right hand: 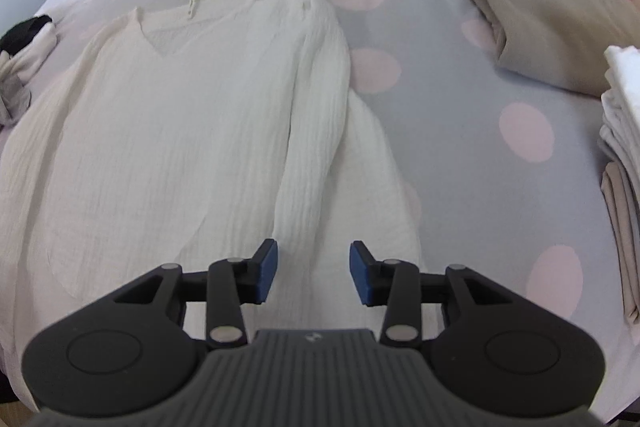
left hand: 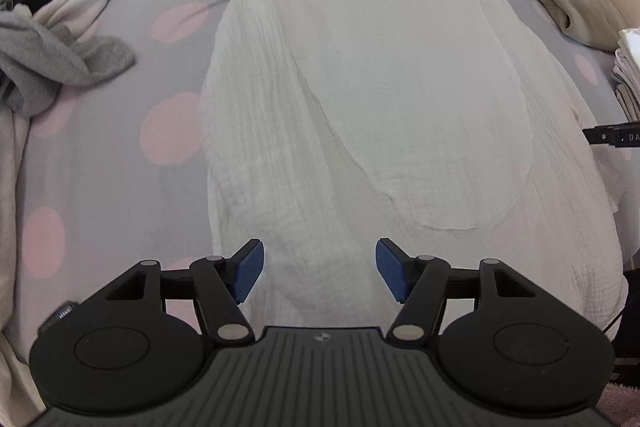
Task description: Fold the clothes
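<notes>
On bed: white blouse [left hand: 360, 99] flat, neckline at 12 o'clock.
Left gripper [left hand: 319, 271]: jaws wide, empty.
Right gripper [right hand: 313, 271]: jaws parted, empty.
Risk: pinching one layer only would likely skew the fold.

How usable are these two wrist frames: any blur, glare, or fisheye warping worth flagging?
Left wrist view: strong fisheye bulge with dark corners; the white blouse looks soft, while the left gripper is sharp, jaws open and empty. Right wrist view: same warping; the dotted bedspread is hazy and washed out, the right gripper is crisp, open and empty. No hard glare or deep shadows in either view.
</notes>
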`<state>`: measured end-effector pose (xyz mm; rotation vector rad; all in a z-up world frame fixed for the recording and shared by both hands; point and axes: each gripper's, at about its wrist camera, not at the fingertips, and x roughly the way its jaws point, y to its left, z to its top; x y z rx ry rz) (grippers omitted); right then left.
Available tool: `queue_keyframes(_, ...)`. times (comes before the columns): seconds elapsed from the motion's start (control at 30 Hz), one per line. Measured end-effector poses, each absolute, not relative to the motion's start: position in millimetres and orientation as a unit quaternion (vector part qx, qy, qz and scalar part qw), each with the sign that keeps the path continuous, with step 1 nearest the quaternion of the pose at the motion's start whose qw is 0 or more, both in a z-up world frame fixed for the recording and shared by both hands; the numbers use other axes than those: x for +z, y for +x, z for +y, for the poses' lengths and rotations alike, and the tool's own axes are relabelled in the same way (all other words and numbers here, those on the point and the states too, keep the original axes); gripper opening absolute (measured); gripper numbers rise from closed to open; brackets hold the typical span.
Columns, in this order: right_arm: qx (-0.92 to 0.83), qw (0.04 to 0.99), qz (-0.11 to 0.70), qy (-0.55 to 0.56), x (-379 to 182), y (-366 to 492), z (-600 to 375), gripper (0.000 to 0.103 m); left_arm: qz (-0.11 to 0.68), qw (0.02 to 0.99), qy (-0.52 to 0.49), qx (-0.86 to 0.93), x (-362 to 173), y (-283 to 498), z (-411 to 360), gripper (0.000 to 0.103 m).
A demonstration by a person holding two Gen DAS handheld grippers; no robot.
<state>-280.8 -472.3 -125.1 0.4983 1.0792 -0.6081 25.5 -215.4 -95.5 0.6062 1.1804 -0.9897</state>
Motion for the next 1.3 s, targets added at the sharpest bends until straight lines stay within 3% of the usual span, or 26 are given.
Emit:
queue_keyframes(0.13,-0.278,0.773,0.525,0.222,-138.0,-278.0,-464.9,0.039,0.543,0.671,0.248,-0.439,-104.8,23.1,-213.1,0.064)
queue_keyframes(0.17,-0.280,0.772,0.529,0.215,-140.0,-277.5,-463.4,0.035,0.546,0.671,0.245,-0.439,-107.5,22.6,-214.0,0.064)
queue_keyframes(0.2,-0.282,0.770,0.533,0.208,-141.7,-277.0,-462.9,0.018,0.548,0.670,0.242,-0.438,-110.1,22.1,-214.9,0.064)
queue_keyframes(0.23,-0.288,0.766,0.539,0.198,-142.8,-276.2,-462.7,0.001,0.550,0.670,0.241,-0.436,-112.8,21.7,-215.7,0.057)
queue_keyframes(0.27,-0.296,0.765,0.540,0.185,-142.2,-276.3,-462.3,0.001,0.547,0.674,0.251,-0.428,-115.5,21.7,-216.2,0.048)
queue_keyframes(0.3,-0.305,0.765,0.541,0.171,-141.3,-276.5,-461.9,0.001,0.546,0.676,0.259,-0.421,-117.8,21.9,-216.4,0.027)
queue_keyframes(0.33,-0.316,0.765,0.538,0.160,-138.1,-277.9,-462.1,0.000,0.550,0.675,0.258,-0.418,-118.1,24.1,-214.7,0.018)
queue_keyframes(0.43,-0.350,0.761,0.527,0.142,-125.2,-285.8,-465.8,0.000,0.565,0.682,0.216,-0.411,-107.0,39.7,-204.3,0.005)
queue_keyframes(0.6,-0.383,0.771,0.480,0.169,-99.8,-301.0,-483.7,0.000,0.544,0.724,0.155,-0.396,-71.7,71.0,-179.8,0.002)
queue_keyframes(0.7,-0.365,0.779,0.463,0.213,-98.5,-299.7,-493.4,0.009,0.536,0.750,0.112,-0.371,-50.0,99.7,-164.5,0.002)
queue_keyframes(0.73,-0.358,0.782,0.460,0.222,-99.5,-296.7,-493.9,0.024,0.531,0.758,0.107,-0.364,-44.6,108.8,-160.6,0.002)
queue_keyframes(0.8,-0.341,0.788,0.456,0.232,-102.4,-289.6,-492.8,0.036,0.521,0.774,0.108,-0.342,-38.9,128.3,-156.7,0.002)
queue_keyframes(1.07,-0.299,0.773,0.506,0.241,-141.6,-255.5,-483.4,0.035,0.500,0.818,0.105,-0.264,-30.3,194.9,-148.0,0.002)
queue_keyframes(1.1,-0.304,0.770,0.511,0.231,-145.8,-253.5,-483.1,0.028,0.491,0.828,0.107,-0.250,-28.9,203.9,-145.3,0.002)
queue_keyframes(1.13,-0.309,0.768,0.516,0.220,-149.8,-251.7,-482.9,0.008,0.482,0.837,0.107,-0.236,-27.8,212.8,-142.5,0.002)
queue_keyframes(1.17,-0.316,0.766,0.515,0.218,-149.9,-252.0,-485.0,0.003,0.480,0.841,0.103,-0.227,-27.9,221.5,-139.4,0.002)
queue_keyframes(1.3,-0.351,0.759,0.498,0.228,-138.4,-260.8,-501.3,0.003,0.472,0.855,0.089,-0.196,-30.8,253.5,-128.4,0.002)
